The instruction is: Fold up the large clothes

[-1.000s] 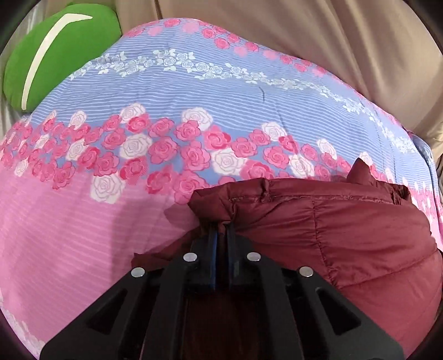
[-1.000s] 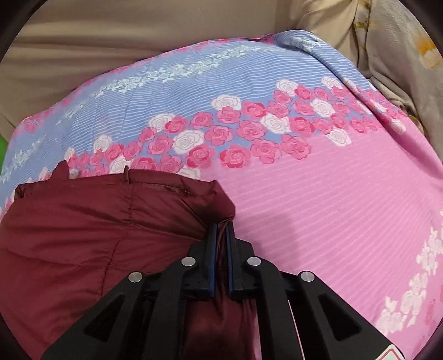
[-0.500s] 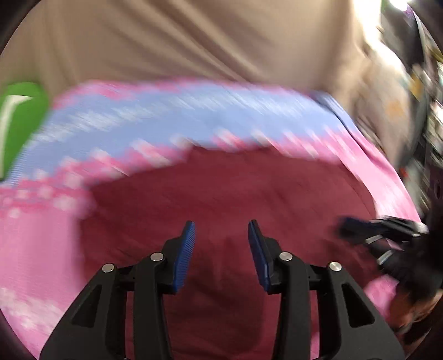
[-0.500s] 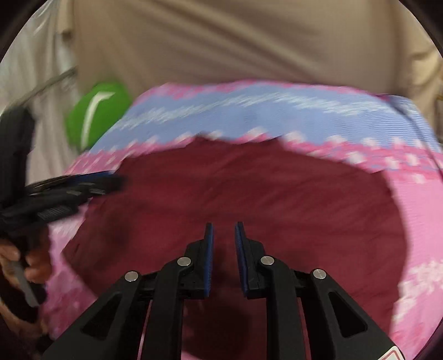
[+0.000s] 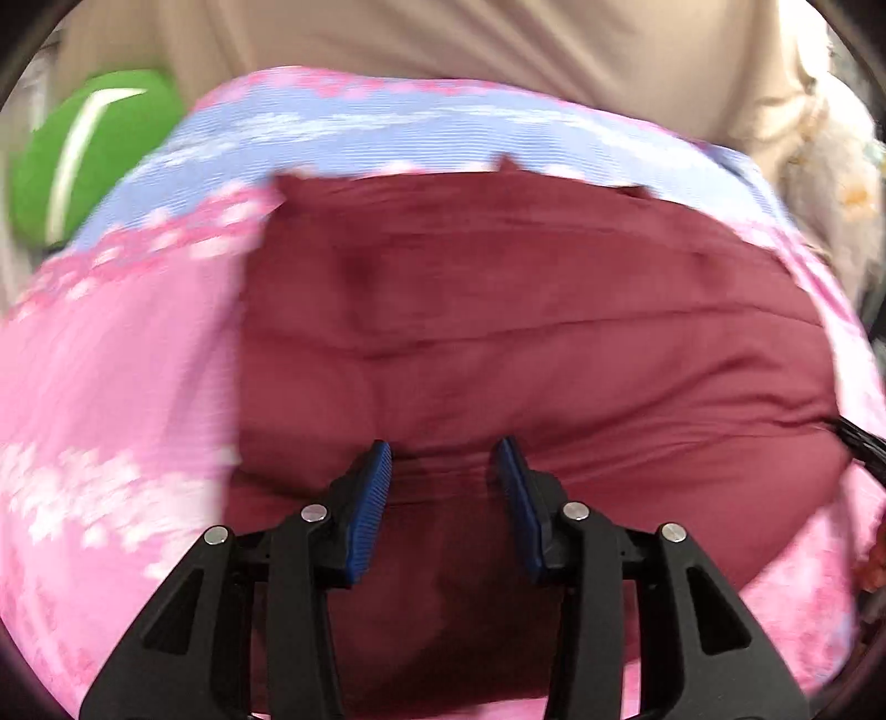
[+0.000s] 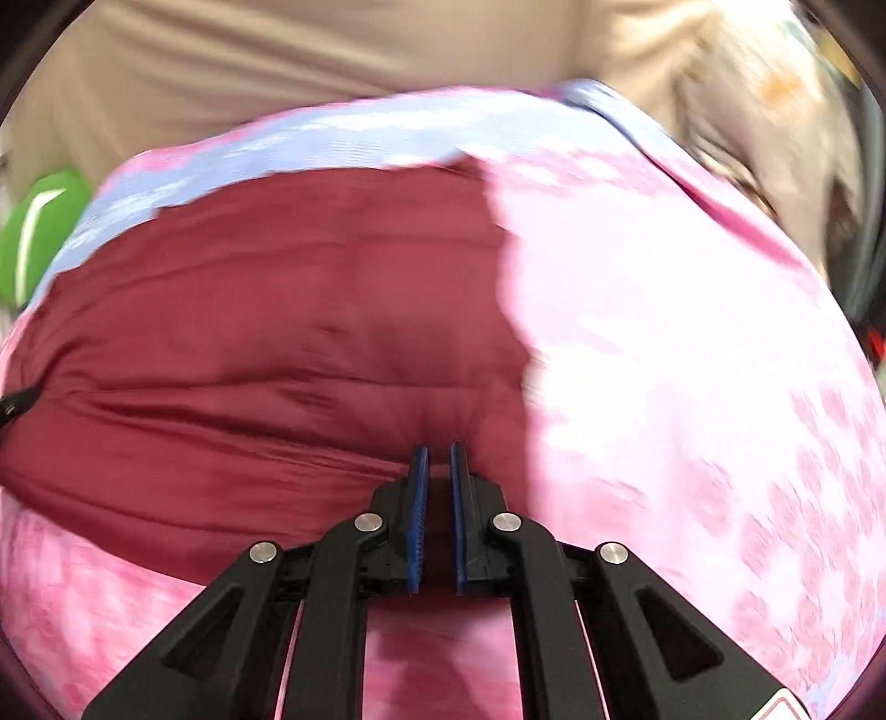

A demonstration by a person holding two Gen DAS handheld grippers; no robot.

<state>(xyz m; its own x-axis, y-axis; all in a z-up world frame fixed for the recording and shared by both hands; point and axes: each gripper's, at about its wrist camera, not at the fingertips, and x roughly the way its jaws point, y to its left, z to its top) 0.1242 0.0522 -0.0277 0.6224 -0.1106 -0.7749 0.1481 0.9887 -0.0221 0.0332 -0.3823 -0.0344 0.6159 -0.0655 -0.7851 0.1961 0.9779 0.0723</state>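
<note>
A maroon padded jacket (image 5: pixel 526 310) lies folded flat on a pink and blue floral bedspread (image 5: pixel 111 387). My left gripper (image 5: pixel 443 465) hovers over the jacket's near part, open, with nothing pressed between its blue pads. In the right wrist view the same jacket (image 6: pixel 277 332) fills the left half. My right gripper (image 6: pixel 437 459) sits at the jacket's near right part, jaws almost together, and creases in the fabric run in toward its tips. A black piece of the right gripper pokes in at the left wrist view's right edge. Both views are motion-blurred.
A green pillow (image 5: pixel 83 166) lies beyond the bedspread's far left corner, also seen small as the green pillow (image 6: pixel 39 232). Beige cloth (image 5: pixel 443 39) hangs behind the bed. Pale patterned fabric (image 5: pixel 830 183) is bunched at the far right. Bare bedspread (image 6: pixel 692 360) stretches right of the jacket.
Both grippers let go of the jacket's far corners and drew back to its near side. The left now stands open. The right opened slightly, then closed again.
</note>
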